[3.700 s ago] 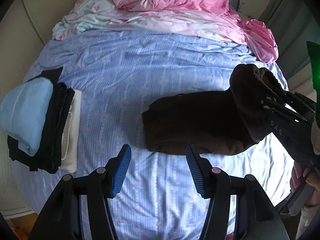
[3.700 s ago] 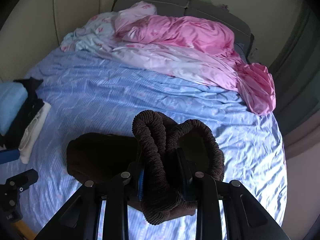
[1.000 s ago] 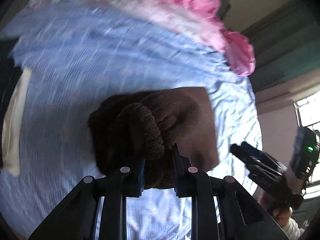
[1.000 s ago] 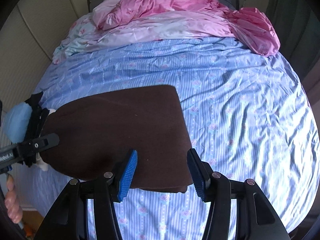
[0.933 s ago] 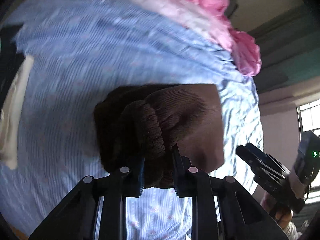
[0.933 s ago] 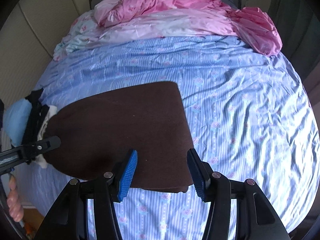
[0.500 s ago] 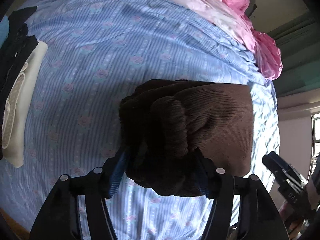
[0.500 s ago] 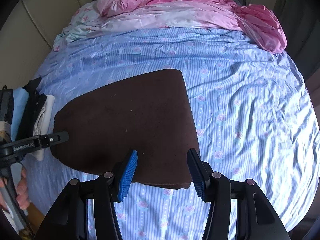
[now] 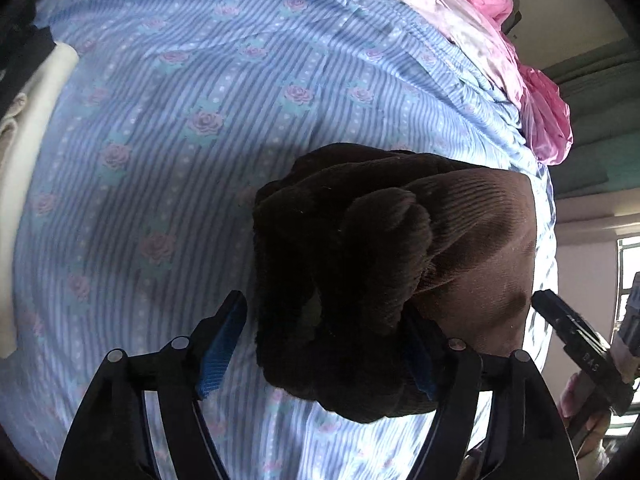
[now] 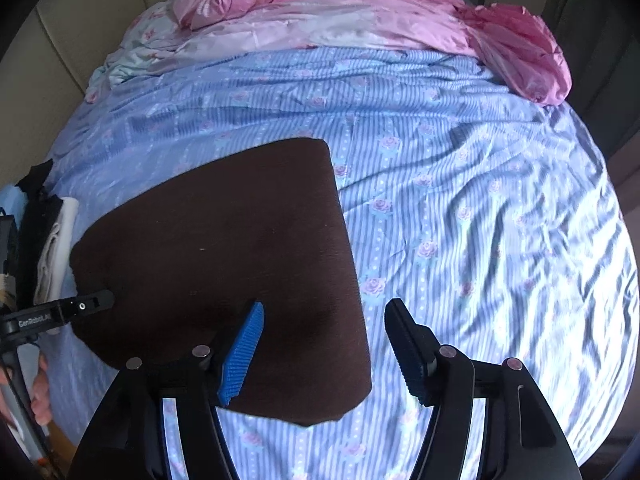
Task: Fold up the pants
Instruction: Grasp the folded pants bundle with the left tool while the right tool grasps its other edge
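The brown pants lie folded flat on the bed, on its blue striped sheet with small roses, toward the left half of the mattress in the right wrist view. No container shows in either view; the nearest thing to one is a stack of folded clothes at the bed's left edge, with black and cream layers and a bit of light blue, just beside the pants' left end. A crumpled pink quilt lies across the head of the bed, well apart from the pants.

The left claw points steeply down over the bunched, ribbed end of the pants. Its jaws have just been opening and stand wide. The thick roll of brown cloth is between them; the left blue pad stands clear of the fabric, while the right pad is mostly hidden behind the cloth, so contact there cannot be told.

The right claw hovers over the near right corner of the folded pants. Its jaws have also just been opening and stand wide with nothing held: the left finger is over the brown cloth, the right finger over bare sheet, and the pants' right edge runs between them.

The tip of the other claw shows at the edge of each view.
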Available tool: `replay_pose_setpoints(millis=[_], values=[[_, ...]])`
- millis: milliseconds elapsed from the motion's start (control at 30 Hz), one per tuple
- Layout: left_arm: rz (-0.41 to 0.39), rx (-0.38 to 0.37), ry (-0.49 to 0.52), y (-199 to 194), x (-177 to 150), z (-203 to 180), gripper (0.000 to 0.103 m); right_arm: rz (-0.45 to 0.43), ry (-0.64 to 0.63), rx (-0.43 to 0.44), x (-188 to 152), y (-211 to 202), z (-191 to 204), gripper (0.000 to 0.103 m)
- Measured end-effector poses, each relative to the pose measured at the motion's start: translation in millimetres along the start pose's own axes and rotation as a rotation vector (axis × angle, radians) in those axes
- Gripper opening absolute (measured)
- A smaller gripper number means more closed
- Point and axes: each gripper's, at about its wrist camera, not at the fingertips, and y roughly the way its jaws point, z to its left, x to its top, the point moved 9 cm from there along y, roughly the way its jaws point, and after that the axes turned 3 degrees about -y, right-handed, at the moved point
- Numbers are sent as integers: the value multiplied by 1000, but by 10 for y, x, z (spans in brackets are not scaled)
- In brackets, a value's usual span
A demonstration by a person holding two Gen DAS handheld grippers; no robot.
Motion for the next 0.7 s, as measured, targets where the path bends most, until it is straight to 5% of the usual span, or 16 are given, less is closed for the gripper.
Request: replay_pose_setpoints(millis=[300,700], values=[[17,-64,-32,230,107,55,88,57,35,113,-2,476,-8,64],[22,-204,-185,470,116,68,90,93,72,135,7,966,-2,88]])
